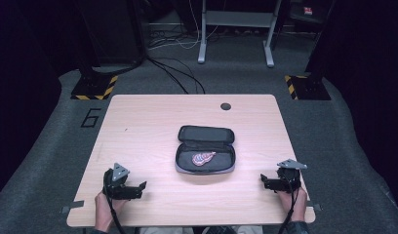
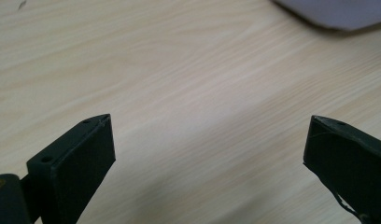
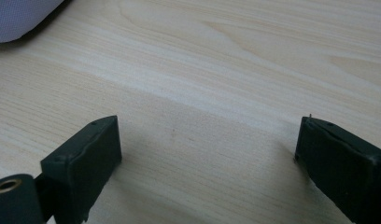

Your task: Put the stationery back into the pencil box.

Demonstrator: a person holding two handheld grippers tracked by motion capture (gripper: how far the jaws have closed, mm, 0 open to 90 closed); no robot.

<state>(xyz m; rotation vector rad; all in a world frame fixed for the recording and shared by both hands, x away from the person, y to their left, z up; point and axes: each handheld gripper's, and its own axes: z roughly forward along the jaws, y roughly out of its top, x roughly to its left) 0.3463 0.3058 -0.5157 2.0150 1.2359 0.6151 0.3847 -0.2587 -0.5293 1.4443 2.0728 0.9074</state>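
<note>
Grey case (image 1: 206,155) open, mid-table | btwn L tool (image 1: 138,187) & R tool (image 1: 266,181) | both wide open, empty

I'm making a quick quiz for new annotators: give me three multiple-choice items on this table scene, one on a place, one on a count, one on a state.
1. Where does the pouch lie?
A. mid-table, between the grippers
B. on the floor
C. at the far left corner

2. How many grippers rest on the table?
A. one
B. two
C. three

3. How is the pouch?
A. zipped shut
B. folded in half
C. open, lid back

Answers: 1 A, it lies between the left gripper and the right gripper. 2 B, one per hand. 3 C, a red patterned item shows inside.
</note>
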